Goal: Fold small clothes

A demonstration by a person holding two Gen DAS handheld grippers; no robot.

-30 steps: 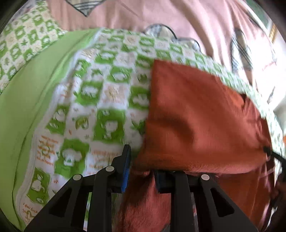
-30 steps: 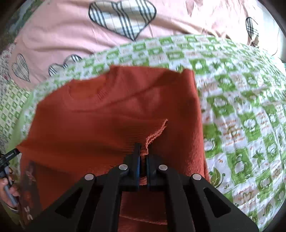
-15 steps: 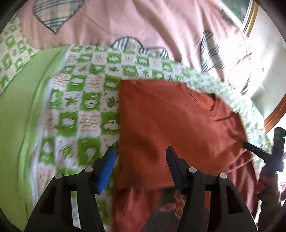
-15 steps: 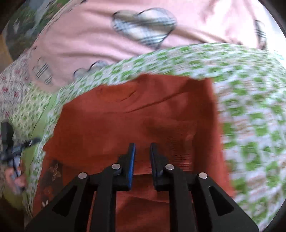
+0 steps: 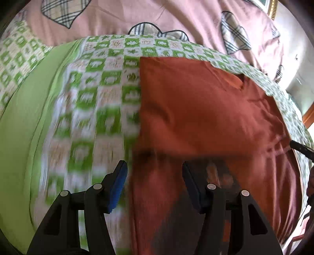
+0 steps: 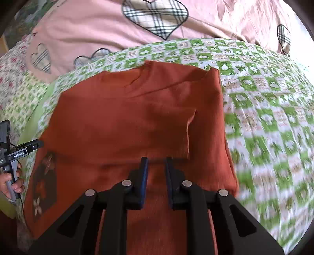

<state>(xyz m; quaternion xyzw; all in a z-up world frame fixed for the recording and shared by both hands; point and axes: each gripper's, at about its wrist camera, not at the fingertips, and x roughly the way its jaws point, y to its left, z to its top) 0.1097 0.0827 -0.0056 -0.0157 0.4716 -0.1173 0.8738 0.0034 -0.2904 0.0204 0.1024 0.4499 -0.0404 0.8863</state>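
Looking down your left wrist camera, you've got the rust-orange knit sweater (image 5: pixel 196 109) lying flat on the green-and-white checked quilt (image 5: pixel 102 82), with its upper part folded down over the lower part so there's a fold edge running across just ahead of the fingers. Your left gripper (image 5: pixel 155 172) has its jaws well apart after letting go, and nothing's between them; it's just hovering over the sweater's left edge, one finger over the quilt and the other over the cloth. The blue pads (image 5: pixel 117 186) aren't touching any fabric as far as I can tell, though the near part of that view is pretty smeared.

Over on your right wrist camera, the right gripper (image 6: pixel 156 162) has just cracked open a little, so there's a narrow gap between the fingers with no cloth pinched in it. The sweater (image 6: pixel 125 117) sits right under it, neckline at the far end, a folded-in sleeve on the right side, and a dark patch with pale flowers (image 6: pixel 43 188) at the lower left. You can also see your other hand (image 6: pixel 11 178) gripping the handle of the left gripper at the left edge. Behind the quilt there's a pink bedspread with plaid hearts (image 6: pixel 155 15).
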